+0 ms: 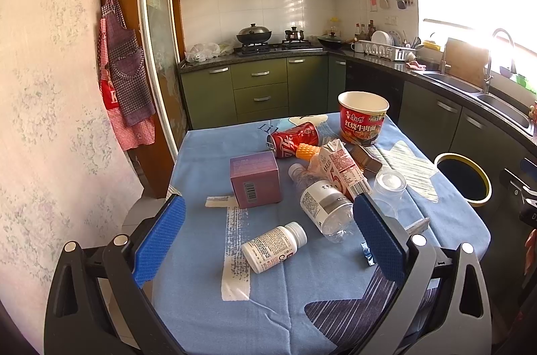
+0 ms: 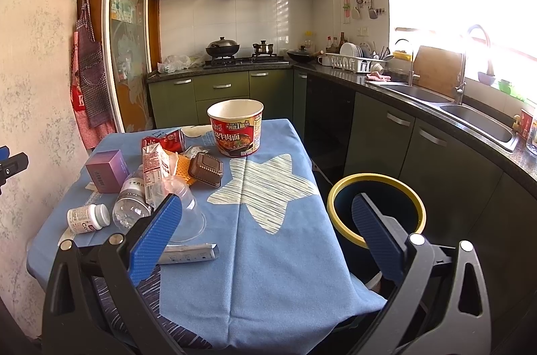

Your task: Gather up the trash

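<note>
Two grippers hung spread wide and empty over the blue tablecloth (image 1: pixel 201 160). Between the left gripper's (image 1: pixel 268 231) fingers lay a white pill bottle (image 1: pixel 273 246), with a clear water bottle (image 1: pixel 322 204) and purple box (image 1: pixel 255 180) just beyond. Past the right gripper (image 2: pixel 265 227) stood the noodle cup (image 2: pixel 235 127); the yellow-rimmed bin (image 2: pixel 376 210) sat behind its right finger.

Printed on the red instant-noodle cup (image 1: pixel 362 116): 红烧牛肉面. Partly visible on the tipped red cola can (image 1: pixel 293 140): white Chinese script. On the red apron pocket (image 1: pixel 110 96): a white "K". Barcode on the purple box (image 1: pixel 255 179); other labels too small to read.
</note>
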{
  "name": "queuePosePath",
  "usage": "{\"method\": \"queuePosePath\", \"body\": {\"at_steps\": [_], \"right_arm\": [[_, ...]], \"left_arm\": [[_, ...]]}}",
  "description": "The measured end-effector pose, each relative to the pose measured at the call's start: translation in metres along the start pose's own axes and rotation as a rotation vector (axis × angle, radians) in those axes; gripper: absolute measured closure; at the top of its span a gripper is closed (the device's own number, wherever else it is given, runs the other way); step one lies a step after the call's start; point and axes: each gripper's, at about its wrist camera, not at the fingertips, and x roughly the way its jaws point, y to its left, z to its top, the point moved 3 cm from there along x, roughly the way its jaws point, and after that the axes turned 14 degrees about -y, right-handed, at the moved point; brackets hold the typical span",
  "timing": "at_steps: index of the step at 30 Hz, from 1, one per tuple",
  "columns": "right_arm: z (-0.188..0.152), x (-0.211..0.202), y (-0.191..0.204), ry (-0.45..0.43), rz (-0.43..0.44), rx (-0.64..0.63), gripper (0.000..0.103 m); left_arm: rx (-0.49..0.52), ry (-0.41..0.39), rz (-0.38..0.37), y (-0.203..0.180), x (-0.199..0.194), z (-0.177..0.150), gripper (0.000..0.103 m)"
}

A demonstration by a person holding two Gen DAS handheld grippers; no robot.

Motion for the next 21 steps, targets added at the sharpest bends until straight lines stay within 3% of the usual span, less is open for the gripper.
{"method": "queuePosePath", "body": {"at_steps": [11, 21], "right_arm": [[-0.001, 0.012, 0.002, 0.024, -0.003, -0.048, 0.006], [0.056, 0.109, 0.009, 0.172, 0.187, -0.020, 0.006]], "left_arm": [[-0.024, 0.046, -0.037, 0.008, 0.033, -0.001, 0.005], [-0.087, 0.123, -0.060, 0.048, 0.139, 0.013, 0.005]]}}
